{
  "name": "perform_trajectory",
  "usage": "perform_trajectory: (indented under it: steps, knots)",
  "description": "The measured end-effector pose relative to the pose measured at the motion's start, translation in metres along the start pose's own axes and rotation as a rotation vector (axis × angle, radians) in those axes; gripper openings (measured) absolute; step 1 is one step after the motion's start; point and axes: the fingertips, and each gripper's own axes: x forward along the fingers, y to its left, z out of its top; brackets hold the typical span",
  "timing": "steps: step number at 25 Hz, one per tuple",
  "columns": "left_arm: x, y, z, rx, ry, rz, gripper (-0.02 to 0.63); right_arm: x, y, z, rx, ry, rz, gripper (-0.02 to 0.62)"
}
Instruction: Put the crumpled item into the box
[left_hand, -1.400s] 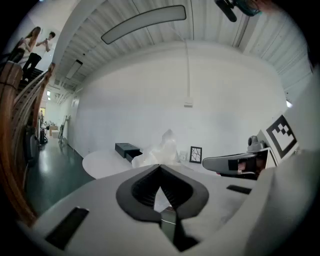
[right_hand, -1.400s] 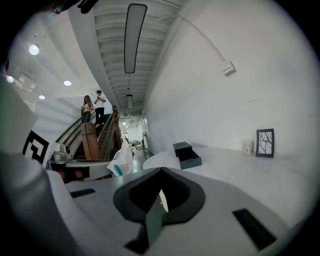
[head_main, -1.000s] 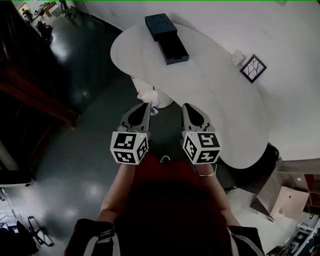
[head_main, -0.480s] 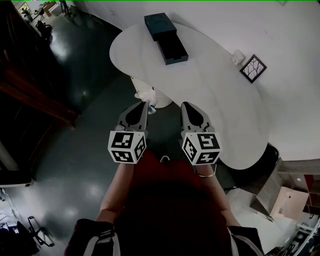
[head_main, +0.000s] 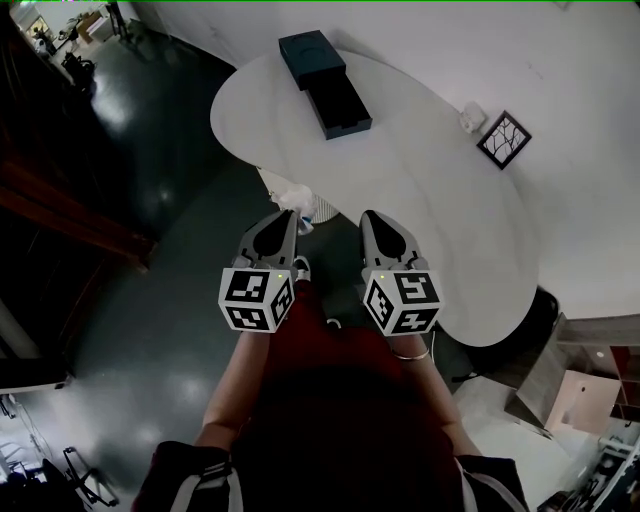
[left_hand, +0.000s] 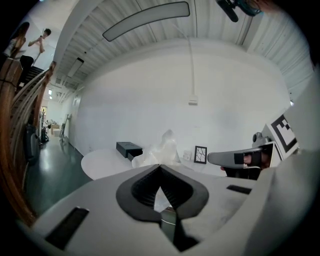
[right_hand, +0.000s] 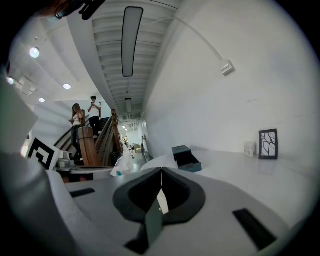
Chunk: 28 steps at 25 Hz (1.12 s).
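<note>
A crumpled white plastic item (head_main: 297, 203) sticks out of my left gripper (head_main: 291, 213), which is shut on it, short of the table's near edge. In the left gripper view the crumpled item (left_hand: 161, 147) rises just past the closed jaw tips (left_hand: 160, 165). The dark blue box (head_main: 342, 104) lies open at the far end of the white oval table (head_main: 440, 200), with its lid (head_main: 311, 55) beside it. The box (right_hand: 186, 157) also shows ahead in the right gripper view. My right gripper (head_main: 376, 216) is shut on nothing, level with the left one.
A framed picture (head_main: 503, 138) and a small white cup (head_main: 471, 118) stand at the table's right edge by the wall. Dark glossy floor (head_main: 150, 300) spreads left of the table. A wooden stair rail (right_hand: 95, 142) with people near it is in the background.
The table and box have slid slightly up and left in the head view. Both grippers keep their side-by-side pose, the left one still shut on the crumpled item.
</note>
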Motion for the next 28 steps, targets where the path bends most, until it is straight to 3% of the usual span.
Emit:
perform_trajectory:
  steps: [19, 28]
  knots:
    - [0.134, 0.074, 0.024, -0.013, 0.049, -0.088, 0.021, 0.135, -0.034, 0.02, 0.011, 0.061, -0.062, 0.015]
    - [0.204, 0.099, 0.032, -0.015, 0.098, -0.169, 0.021, 0.191, -0.061, 0.024, 0.054, 0.099, -0.142, 0.015]
